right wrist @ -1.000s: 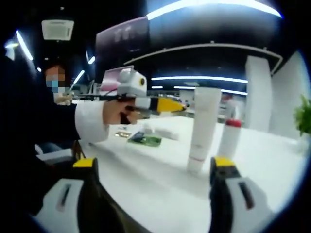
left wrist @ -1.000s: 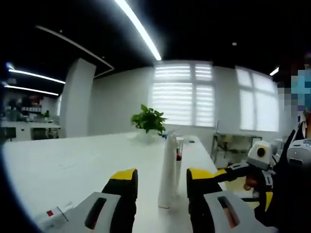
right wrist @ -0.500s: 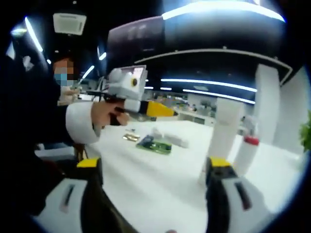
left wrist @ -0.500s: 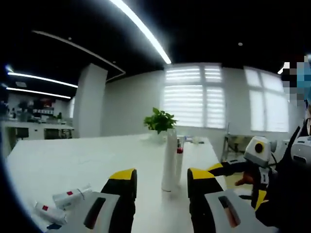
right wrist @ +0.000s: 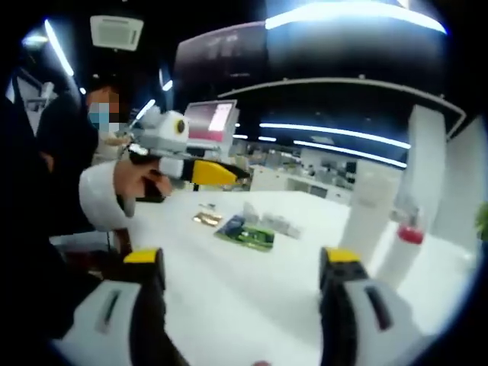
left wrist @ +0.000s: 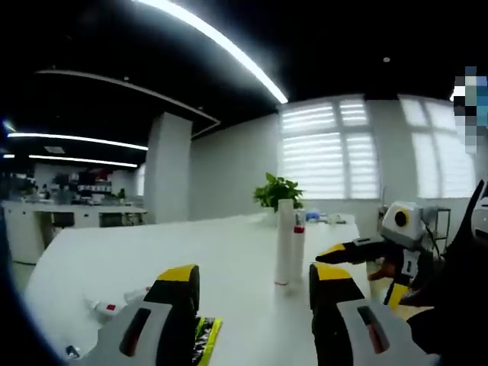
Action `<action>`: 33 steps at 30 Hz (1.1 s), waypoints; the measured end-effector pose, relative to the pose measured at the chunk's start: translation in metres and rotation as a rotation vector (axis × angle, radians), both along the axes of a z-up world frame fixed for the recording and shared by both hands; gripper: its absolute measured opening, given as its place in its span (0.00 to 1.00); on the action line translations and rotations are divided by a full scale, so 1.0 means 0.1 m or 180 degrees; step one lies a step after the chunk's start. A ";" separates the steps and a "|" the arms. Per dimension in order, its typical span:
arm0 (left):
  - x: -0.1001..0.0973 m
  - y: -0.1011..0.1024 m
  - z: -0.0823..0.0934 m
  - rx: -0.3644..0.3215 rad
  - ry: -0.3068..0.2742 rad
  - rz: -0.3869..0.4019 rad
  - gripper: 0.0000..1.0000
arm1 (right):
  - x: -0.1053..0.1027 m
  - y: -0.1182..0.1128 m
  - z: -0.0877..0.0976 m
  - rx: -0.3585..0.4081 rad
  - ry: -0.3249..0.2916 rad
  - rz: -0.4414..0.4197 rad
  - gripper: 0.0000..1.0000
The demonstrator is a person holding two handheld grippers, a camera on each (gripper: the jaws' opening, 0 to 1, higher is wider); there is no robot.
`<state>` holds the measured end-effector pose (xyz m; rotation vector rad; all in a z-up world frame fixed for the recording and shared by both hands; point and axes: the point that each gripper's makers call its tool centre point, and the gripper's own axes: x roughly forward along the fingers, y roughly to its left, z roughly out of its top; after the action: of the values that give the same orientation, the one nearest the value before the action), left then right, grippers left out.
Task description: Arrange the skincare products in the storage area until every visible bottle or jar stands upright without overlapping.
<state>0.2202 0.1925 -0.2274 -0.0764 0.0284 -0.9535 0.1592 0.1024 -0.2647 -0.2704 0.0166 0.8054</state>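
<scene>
Left claw (left wrist: 252, 290) farther back from upright white tube (left wrist: 284, 241); both claws open, empty.

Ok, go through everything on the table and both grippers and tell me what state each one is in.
Tall white tube: standing upright.
Red-capped bottle: upright, right beside the tube.
Small bottles: lying on their sides.
Green packet: lying flat.
Left gripper: open, holding nothing.
Right gripper: open, holding nothing.
</scene>
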 end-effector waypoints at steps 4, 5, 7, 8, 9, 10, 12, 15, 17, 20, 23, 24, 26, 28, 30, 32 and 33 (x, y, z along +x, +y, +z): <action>-0.05 0.14 -0.02 -0.0053 -0.0022 0.0147 0.75 | 0.05 0.02 0.01 0.0082 0.0046 -0.0018 0.81; -0.06 0.18 -0.01 -0.0110 -0.0015 0.0183 0.77 | 0.05 0.03 0.01 0.0087 0.0046 -0.0022 0.81; -0.10 0.23 0.00 -0.0180 0.0026 0.0219 0.86 | 0.05 0.05 0.01 0.0087 0.0057 -0.0014 0.80; -0.12 0.25 0.00 -0.0180 0.0028 0.0218 0.92 | 0.06 0.06 0.01 0.0086 0.0059 -0.0009 0.80; -0.15 0.26 0.00 -0.0176 0.0025 0.0228 0.97 | 0.08 0.07 0.01 0.0082 0.0059 -0.0011 0.79; -0.17 0.28 0.00 -0.0183 0.0019 0.0266 0.99 | 0.08 0.07 0.02 0.0081 0.0058 -0.0022 0.79; -0.19 0.34 0.00 -0.0200 0.0029 0.0330 0.99 | 0.11 0.05 0.02 0.0084 0.0065 -0.0049 0.78; -0.23 0.44 0.01 -0.0275 0.0112 0.0390 0.99 | 0.12 0.03 0.02 0.0076 0.0062 -0.0079 0.78; -0.26 0.49 0.01 -0.0262 0.0117 0.0422 0.99 | 0.13 0.02 0.03 0.0078 0.0051 -0.0091 0.78; -0.27 0.58 -0.07 -0.0078 0.0121 0.0555 0.99 | 0.14 0.02 0.05 0.0100 0.0048 -0.0113 0.78; -0.28 0.61 -0.15 0.0044 0.0141 0.0600 0.99 | 0.15 0.05 0.05 0.0099 0.0054 -0.0108 0.78; -0.28 0.62 -0.17 0.0063 0.0156 0.0612 0.99 | 0.15 0.05 0.06 0.0104 0.0049 -0.0109 0.78; -0.30 0.63 -0.22 0.0100 0.0213 0.0623 0.99 | 0.15 0.08 0.06 0.0106 0.0055 -0.0108 0.78; -0.32 0.65 -0.26 0.0097 0.0240 0.0619 0.99 | 0.17 0.07 0.05 0.0083 0.0057 -0.0138 0.78; -0.34 0.68 -0.28 0.0076 0.0246 0.0653 0.99 | 0.19 0.08 0.06 0.0075 0.0056 -0.0154 0.78; -0.34 0.73 -0.31 0.0091 0.0236 0.0710 0.99 | 0.21 0.07 0.07 0.0053 0.0058 -0.0160 0.78; -0.35 0.76 -0.33 0.0099 0.0244 0.0737 0.99 | 0.22 0.07 0.08 0.0044 0.0057 -0.0160 0.78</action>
<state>0.1856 0.2684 -0.2600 -0.0857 0.1031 -0.7182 0.1811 0.1098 -0.2569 -0.2489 0.0346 0.7576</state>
